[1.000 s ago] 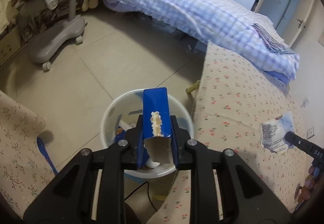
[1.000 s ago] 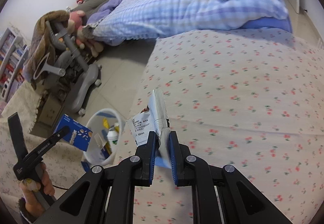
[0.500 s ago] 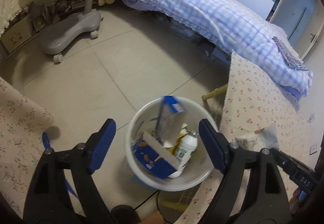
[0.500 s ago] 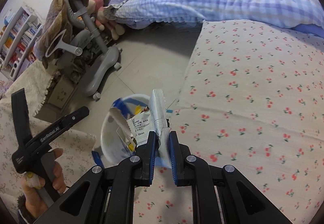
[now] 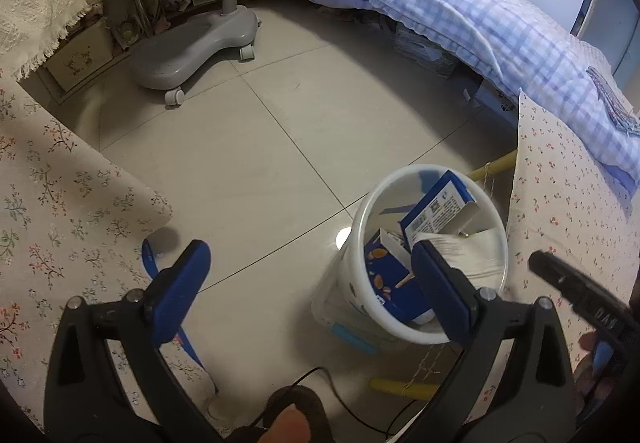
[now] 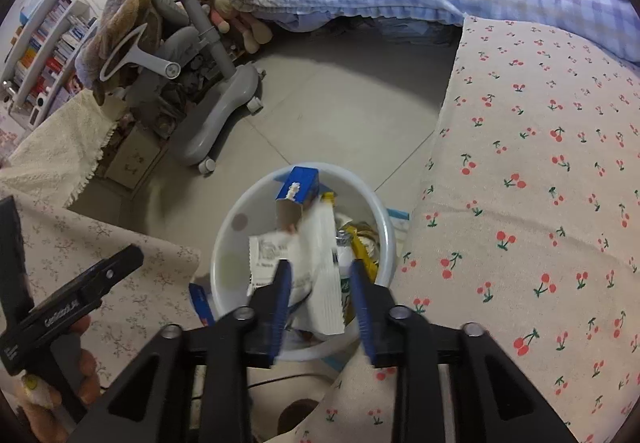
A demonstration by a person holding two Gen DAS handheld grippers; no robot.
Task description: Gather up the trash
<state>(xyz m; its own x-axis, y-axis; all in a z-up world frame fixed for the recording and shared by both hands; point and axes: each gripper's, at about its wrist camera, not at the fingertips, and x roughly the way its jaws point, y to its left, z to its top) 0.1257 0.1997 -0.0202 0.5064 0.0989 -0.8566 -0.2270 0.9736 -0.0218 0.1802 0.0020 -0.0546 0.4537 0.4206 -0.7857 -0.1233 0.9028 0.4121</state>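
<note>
A white trash bin (image 5: 360, 219) stands on the tiled floor between two cloth-covered surfaces; it also shows in the right wrist view (image 6: 224, 243). Blue cartons (image 5: 436, 207) lie in it, with one carton top (image 6: 300, 183) standing up. My left gripper (image 5: 312, 283) is wide open and empty, left of the bin. My right gripper (image 6: 318, 279) is open right above the bin. A white printed wrapper (image 6: 316, 267) hangs loose between its fingers, over the bin's mouth.
A cherry-print cloth surface (image 6: 540, 183) lies right of the bin, a floral-print one (image 5: 52, 195) to the left. A grey wheeled chair base (image 5: 192, 47) stands across the floor. A bed with a blue checked quilt (image 5: 460, 7) is beyond.
My left gripper opened and dropped the blue carton into the bin, then drew back left. My right gripper carried the wrapper over the bin and opened; the wrapper is slipping free.
</note>
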